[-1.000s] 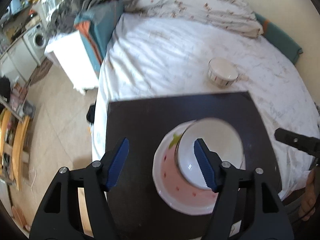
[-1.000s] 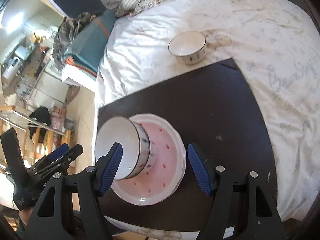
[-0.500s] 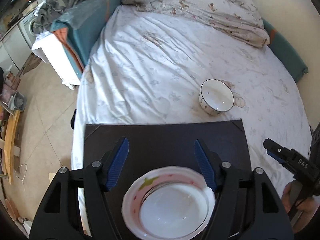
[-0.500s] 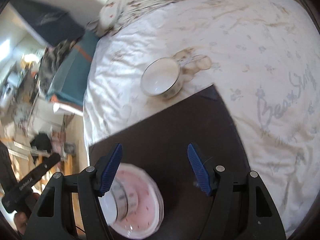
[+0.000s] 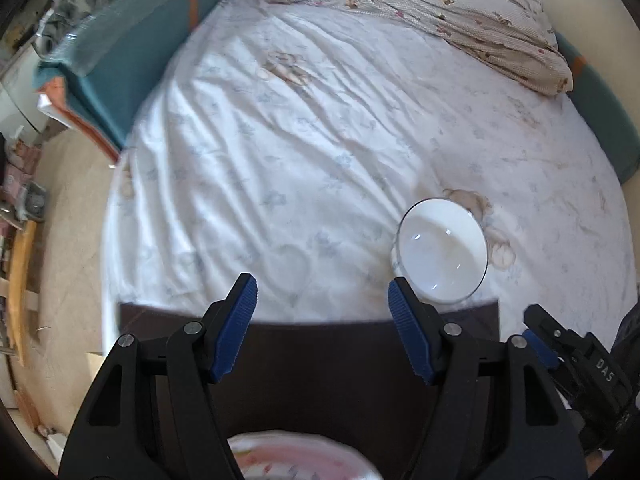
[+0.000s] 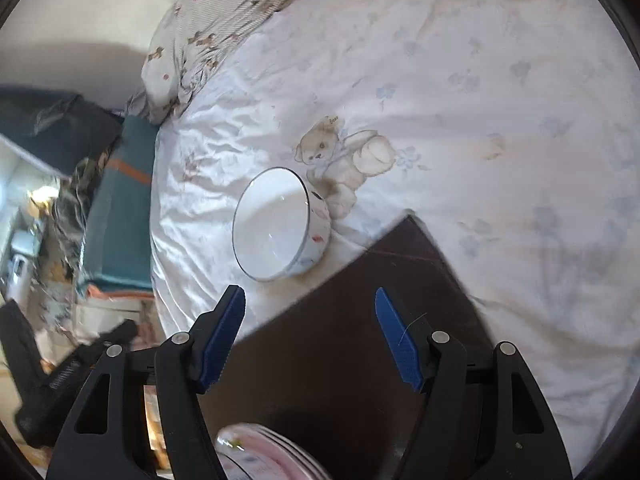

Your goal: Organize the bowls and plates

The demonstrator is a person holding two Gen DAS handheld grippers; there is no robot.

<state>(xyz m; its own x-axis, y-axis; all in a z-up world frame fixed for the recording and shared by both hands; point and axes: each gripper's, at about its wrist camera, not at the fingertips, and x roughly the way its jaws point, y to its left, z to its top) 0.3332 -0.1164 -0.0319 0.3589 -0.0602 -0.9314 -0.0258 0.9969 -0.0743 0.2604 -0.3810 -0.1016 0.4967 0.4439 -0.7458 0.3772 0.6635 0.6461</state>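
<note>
The bowl (image 6: 280, 226) sits on the bed sheet (image 6: 460, 80), ahead of my right claw (image 6: 310, 336) and a little to its left, just past the far edge of the dark surface (image 6: 352, 360). From my left claw (image 5: 322, 328) the same bowl (image 5: 442, 250) lies ahead and to the right, just beyond that claw's right finger. Both claws are released and carry nothing, jaws spread wide.

I judge the bowl to be glazed ceramic: stiff, moderately heavy, slick, and liable to chip if knocked against other crockery. It rests on soft bedding, so it may rock or sink when I press on it. The thin, dark-lined rim looks like the best hold, one finger inside the wall and one outside, closed firmly because the glaze offers little friction. Small coloured marks decorate the outer wall.

Close under my claws, at the near edge of the surface, is a pink-patterned plate (image 5: 296, 456), only partly in view.

Beside the bowl the sheet carries a printed teddy bear (image 6: 340, 160) with a tiny word above its head, too small to read. In the left view the letters "DAS" appear on the body of my right claw. A rumpled patterned blanket (image 5: 460, 8) lies at the far end of the bed.
</note>
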